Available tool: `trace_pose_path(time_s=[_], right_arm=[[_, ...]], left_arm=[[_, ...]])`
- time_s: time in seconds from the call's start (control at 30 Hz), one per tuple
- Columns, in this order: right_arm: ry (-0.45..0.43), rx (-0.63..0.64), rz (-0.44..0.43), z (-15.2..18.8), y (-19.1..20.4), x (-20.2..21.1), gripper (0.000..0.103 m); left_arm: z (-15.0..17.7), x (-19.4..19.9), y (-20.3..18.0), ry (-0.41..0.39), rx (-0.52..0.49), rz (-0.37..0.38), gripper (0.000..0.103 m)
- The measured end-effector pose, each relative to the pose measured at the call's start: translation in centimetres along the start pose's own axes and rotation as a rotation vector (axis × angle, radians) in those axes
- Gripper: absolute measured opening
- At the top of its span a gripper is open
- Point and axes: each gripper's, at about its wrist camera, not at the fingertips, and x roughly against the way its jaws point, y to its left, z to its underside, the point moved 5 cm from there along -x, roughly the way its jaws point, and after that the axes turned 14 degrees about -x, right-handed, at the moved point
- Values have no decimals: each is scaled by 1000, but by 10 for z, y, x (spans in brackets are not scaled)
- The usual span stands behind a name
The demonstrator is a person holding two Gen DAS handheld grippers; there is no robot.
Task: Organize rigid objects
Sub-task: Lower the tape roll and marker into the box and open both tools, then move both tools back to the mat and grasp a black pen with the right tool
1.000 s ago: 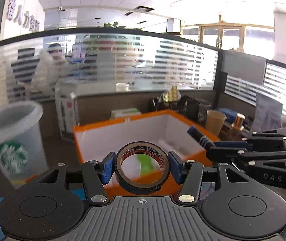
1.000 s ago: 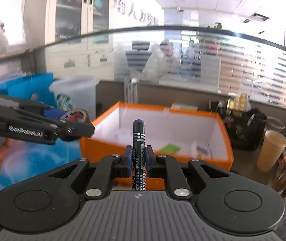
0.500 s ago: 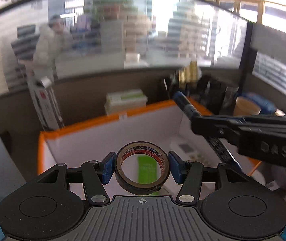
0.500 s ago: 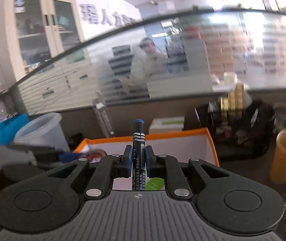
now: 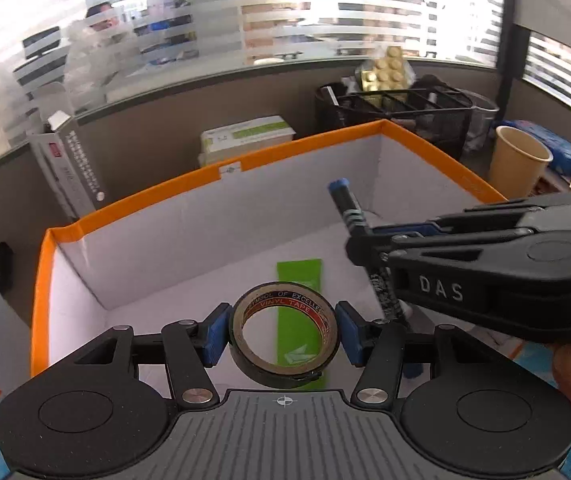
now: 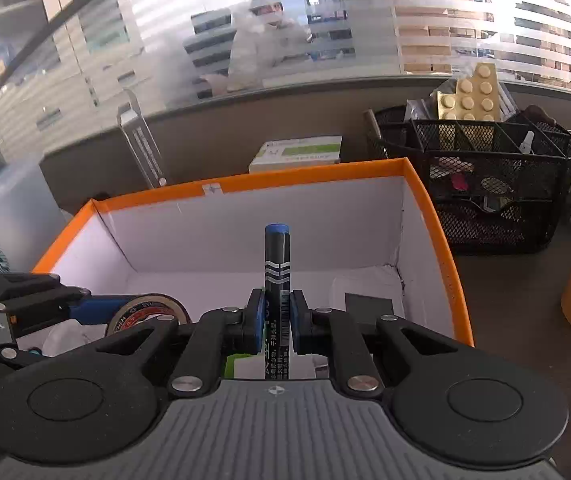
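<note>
While the left gripper [image 5: 284, 334] pinches the tape roll [image 5: 284, 334], the right gripper [image 6: 277, 316] clamps the marker [image 6: 277, 276] over the orange-rimmed box [image 6: 437, 216].

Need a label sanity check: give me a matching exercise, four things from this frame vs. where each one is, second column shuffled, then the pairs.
Things:
1. tape roll
2. marker
3. green packet
4. paper cup

Places:
A. lying flat on the floor of the orange box
B. clamped between the left gripper's pads
C. standing on the desk outside the box, beside the black mesh organizer
D. clamped between the right gripper's pads, blue cap pointing away from the camera

Pairs: 1-B, 2-D, 3-A, 4-C
</note>
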Motion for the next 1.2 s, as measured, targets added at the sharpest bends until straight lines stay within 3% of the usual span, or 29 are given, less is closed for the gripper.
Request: trace_pose_path(time_s=[0.13,0.2,0.3,0.43,0.73,0.8,0.93,1.03,1.2], right_arm=[[5,4,11,1,-1,0,14],[9,9,21,2,-1,-1,14],[4,6,33,2,-1,0,23],[-64,4,20,-2,2,20,23],[-188,67,-25,12,27,94,23],[-226,92,-18,25,31,118,23],[-280,141,35,61,30,160,23],[-242,144,111,92,19,171,23],[-107,159,250,151,-5,163,23]], left_arm=[[-1,1,-1,-2,-2,-12,59],[-2,2,-1,-6,0,-26,71],[-3,6,-1,-18,-6,-50,85],[-2,23,5,-58,-6,-74,87],[13,100,6,-249,-18,-129,94],[25,118,1,-293,-22,-124,100],[52,137,-16,-333,-16,-107,101],[71,130,-36,-299,-32,-60,101],[90,111,-59,-229,-14,31,101]])
